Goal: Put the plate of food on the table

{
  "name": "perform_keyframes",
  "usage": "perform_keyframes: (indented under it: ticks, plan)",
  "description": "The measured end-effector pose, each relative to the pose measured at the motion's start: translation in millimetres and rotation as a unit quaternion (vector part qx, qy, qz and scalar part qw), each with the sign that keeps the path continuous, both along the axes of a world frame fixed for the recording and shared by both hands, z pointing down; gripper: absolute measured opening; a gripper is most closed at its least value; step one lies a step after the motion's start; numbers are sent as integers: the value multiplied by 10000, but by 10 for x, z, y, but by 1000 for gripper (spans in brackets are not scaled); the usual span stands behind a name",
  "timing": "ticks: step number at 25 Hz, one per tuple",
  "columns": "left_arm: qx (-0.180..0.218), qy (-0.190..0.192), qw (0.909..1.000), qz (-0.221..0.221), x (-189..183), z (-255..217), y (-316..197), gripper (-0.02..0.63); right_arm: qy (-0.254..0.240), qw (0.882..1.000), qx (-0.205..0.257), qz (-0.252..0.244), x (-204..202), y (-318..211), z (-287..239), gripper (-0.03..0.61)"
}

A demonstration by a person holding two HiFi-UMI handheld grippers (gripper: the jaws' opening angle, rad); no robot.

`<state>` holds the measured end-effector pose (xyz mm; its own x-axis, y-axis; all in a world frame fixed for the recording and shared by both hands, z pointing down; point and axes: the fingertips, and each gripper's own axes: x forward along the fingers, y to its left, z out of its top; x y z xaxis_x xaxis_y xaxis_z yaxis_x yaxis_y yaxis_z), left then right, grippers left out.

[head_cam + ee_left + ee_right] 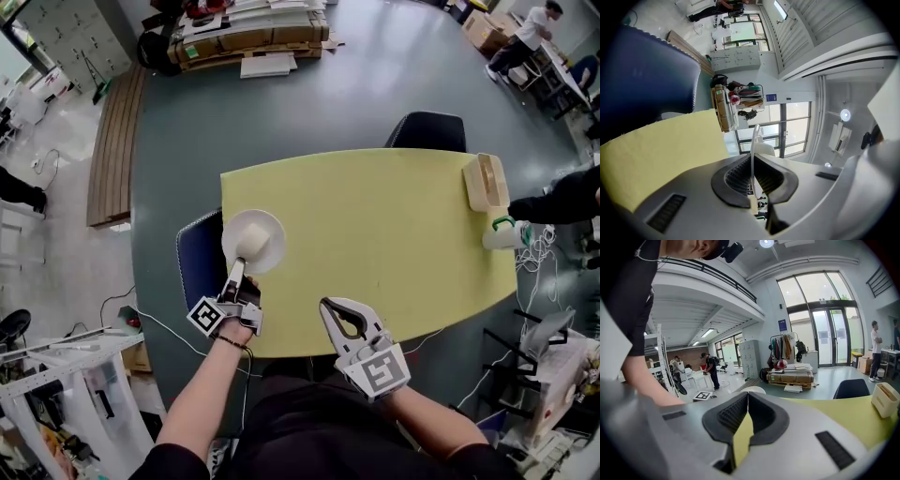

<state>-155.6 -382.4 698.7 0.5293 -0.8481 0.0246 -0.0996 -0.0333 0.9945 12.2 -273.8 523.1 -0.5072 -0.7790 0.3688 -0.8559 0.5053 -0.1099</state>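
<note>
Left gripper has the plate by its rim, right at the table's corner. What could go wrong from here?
1. The left gripper pinches only the rim of the plate, so the plate could tilt and the food could slide off.
2. The plate sits over the left edge of the table; released there, it might overhang and tip toward the chair.
3. The right gripper is shut, empty and apart from the plate, so it gives no support.
</note>
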Motion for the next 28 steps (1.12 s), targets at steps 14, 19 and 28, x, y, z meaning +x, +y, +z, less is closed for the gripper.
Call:
perform_keyframes:
  ticks: [14,19,28]
  plan:
    - [-483,-140,9987,80,78,950,-35,17,-53,9989,-455,-25,10,-50,558,14]
    - [-767,-166,9968,143,153,1215,9,17,-135,9982,-574,-52,-24,-46,682,14]
    - [-1261,-437,9910,104,165,1591,98,17,-171,9974,-705,0,9,-99,833,14]
